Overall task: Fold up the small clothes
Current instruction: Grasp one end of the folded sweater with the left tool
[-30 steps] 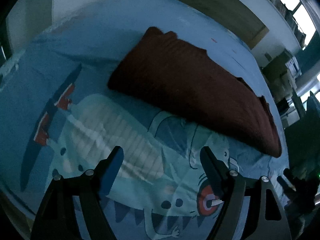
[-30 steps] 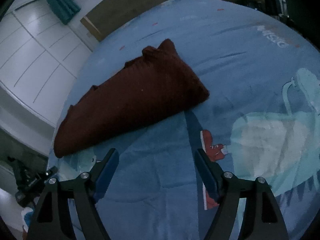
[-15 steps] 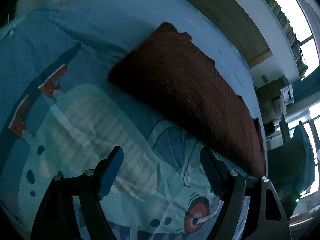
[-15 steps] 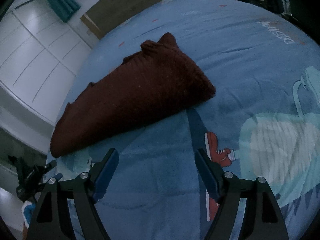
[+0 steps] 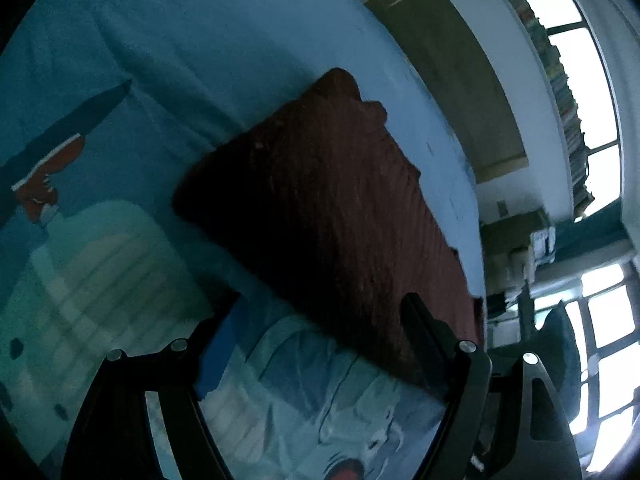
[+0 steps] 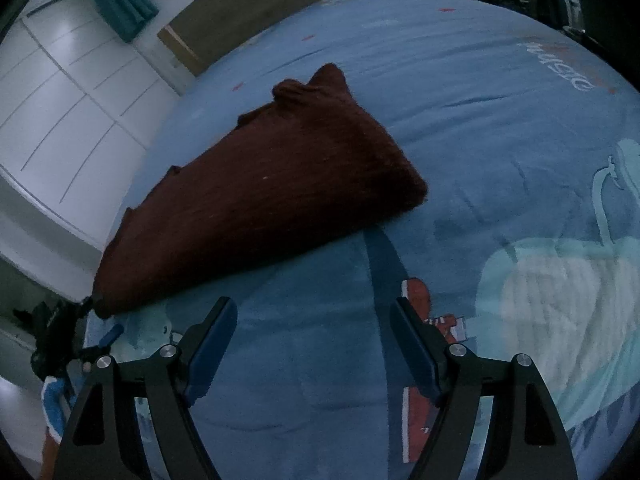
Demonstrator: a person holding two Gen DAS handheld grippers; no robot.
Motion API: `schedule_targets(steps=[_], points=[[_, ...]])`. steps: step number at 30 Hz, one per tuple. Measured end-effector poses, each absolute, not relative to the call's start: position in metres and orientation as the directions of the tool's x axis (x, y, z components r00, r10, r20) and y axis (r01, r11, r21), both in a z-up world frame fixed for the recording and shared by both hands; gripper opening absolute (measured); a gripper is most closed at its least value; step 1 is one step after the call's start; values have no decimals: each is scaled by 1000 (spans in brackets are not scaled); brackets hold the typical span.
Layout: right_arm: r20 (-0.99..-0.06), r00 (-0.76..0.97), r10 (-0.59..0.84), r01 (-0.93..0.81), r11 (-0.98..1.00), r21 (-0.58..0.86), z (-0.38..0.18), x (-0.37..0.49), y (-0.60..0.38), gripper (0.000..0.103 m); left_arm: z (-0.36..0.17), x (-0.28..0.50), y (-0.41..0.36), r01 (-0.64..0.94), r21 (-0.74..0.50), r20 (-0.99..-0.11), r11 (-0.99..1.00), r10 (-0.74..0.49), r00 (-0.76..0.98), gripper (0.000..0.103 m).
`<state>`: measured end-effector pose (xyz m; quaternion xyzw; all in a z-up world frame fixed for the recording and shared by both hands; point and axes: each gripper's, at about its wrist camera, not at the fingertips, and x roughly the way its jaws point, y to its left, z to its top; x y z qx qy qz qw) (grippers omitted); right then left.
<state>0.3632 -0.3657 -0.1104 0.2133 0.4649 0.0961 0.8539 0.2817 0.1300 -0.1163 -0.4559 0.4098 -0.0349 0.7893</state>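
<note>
A dark brown-red knitted garment lies folded in a long wedge on the blue cartoon-print bed cover. It also shows in the right wrist view. My left gripper is open and empty, its tips at the garment's near long edge. My right gripper is open and empty, just short of the garment's near edge, over the bed cover.
A wooden headboard stands behind the bed. White wardrobe doors are at the left of the right wrist view. Bright windows and cluttered furniture lie past the bed's edge. Dark objects sit off the bed's left corner.
My left gripper has moved forward and right to the garment's near edge. My right gripper has crept a little closer to the garment. The garment has not moved.
</note>
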Motion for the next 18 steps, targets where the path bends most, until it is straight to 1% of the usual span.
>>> schedule_targets(steps=[9,13,15,18], points=[[-757,548,356,45,891,452,-114,367,-374,80,-126,314,149,-316,-811,-543,492,-432,720,72],[-755,551,356,46,890,453,-114,368,-376,80,-132,328,156,-318,-849,-498,422,-437,750,70],[-756,550,354,46,891,451,-115,369,-377,80,-135,335,159,-319,-860,-485,399,-442,755,67],[-757,548,354,48,891,452,-116,369,-380,80,-139,339,166,-327,-871,-473,368,-442,762,57]])
